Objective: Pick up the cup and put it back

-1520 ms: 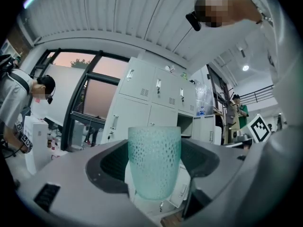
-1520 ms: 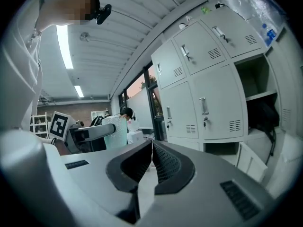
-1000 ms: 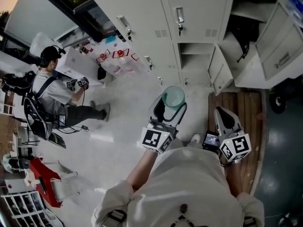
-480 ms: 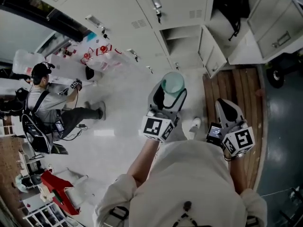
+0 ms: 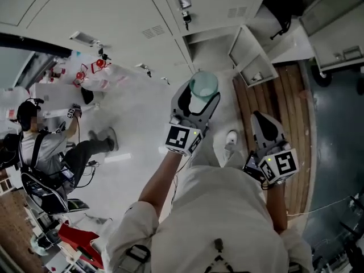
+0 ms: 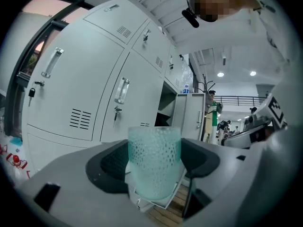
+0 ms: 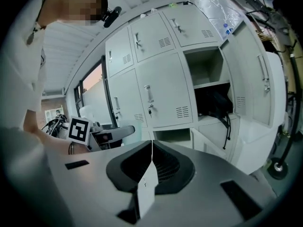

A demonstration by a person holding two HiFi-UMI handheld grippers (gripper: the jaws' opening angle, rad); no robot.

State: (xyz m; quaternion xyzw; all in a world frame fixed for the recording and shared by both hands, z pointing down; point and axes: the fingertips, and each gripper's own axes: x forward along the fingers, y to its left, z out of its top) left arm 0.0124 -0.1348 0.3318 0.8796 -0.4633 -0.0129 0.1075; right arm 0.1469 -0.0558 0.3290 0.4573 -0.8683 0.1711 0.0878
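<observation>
A pale teal dimpled cup (image 5: 203,85) stands upright between the jaws of my left gripper (image 5: 199,100), which is shut on its sides and holds it in the air in front of the grey lockers (image 5: 142,16). In the left gripper view the cup (image 6: 154,161) fills the gap between the two dark pads (image 6: 110,164). My right gripper (image 5: 265,127) hangs lower at the right, over the wooden floor strip, shut with nothing in it. The right gripper view shows its jaws (image 7: 151,148) meeting edge to edge.
A low locker stands open with its door (image 5: 251,54) swung out just beyond the cup. A wooden floor strip (image 5: 284,95) runs along the right. A seated person (image 5: 48,144) works at the far left, near red-and-clear bags (image 5: 94,73). My shoe (image 5: 230,141) shows below.
The head view has swung, so the lockers and the seated person slid left and down. The left gripper kept the cup and rose slightly toward the open low locker.
</observation>
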